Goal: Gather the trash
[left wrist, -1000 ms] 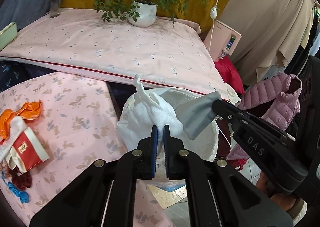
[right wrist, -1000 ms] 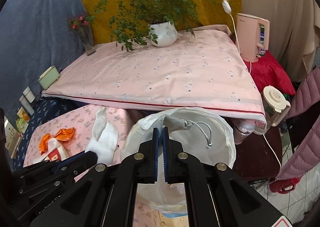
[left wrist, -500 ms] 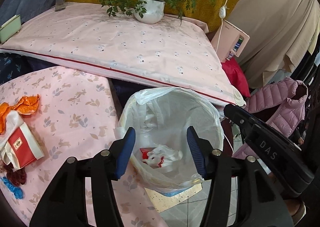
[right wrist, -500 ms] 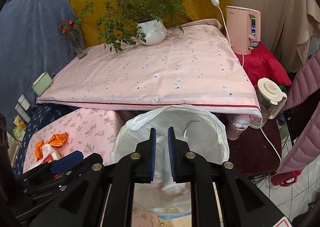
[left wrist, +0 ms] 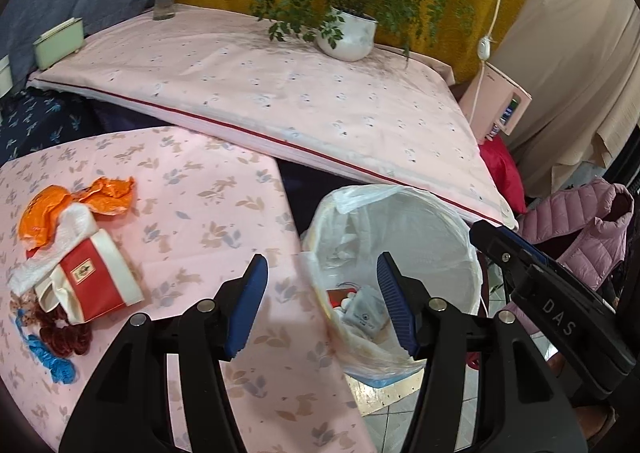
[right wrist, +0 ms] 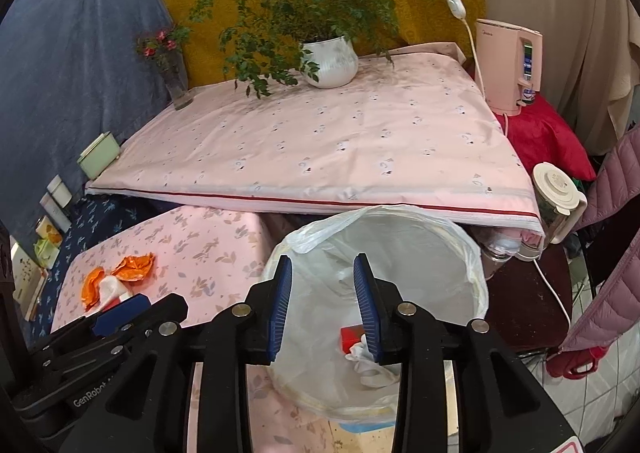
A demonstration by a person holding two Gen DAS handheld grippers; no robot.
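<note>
Grippers hang over a lined bin: the left gripper [left wrist: 320,293], low in the frame of its own view, has its blue pads apart and opening with nothing clamped between them, straddling the edge of the floral tablecloth [left wrist: 192,189] and the rim of the trash bin [left wrist: 440,213]. The right gripper [right wrist: 322,293] is likewise spreading and empty, centred over the bin's white liner. Discarded items [right wrist: 360,349], white wads and a red scrap, lie at the bin's bottom in both views. Only the left view shows the full pile of remaining trash at far left: an orange wrapper [left wrist: 72,205], a red-and-white carton [left wrist: 92,285], a white tissue [left wrist: 52,253] and a blue scrap [left wrist: 52,357] with dark red stuff beside it. The right view catches just the orange and white tip of that pile, but alone reveals a lidded glass jug [right wrist: 556,197] at right. A potted plant [right wrist: 320,33] stands upper centre.
</note>
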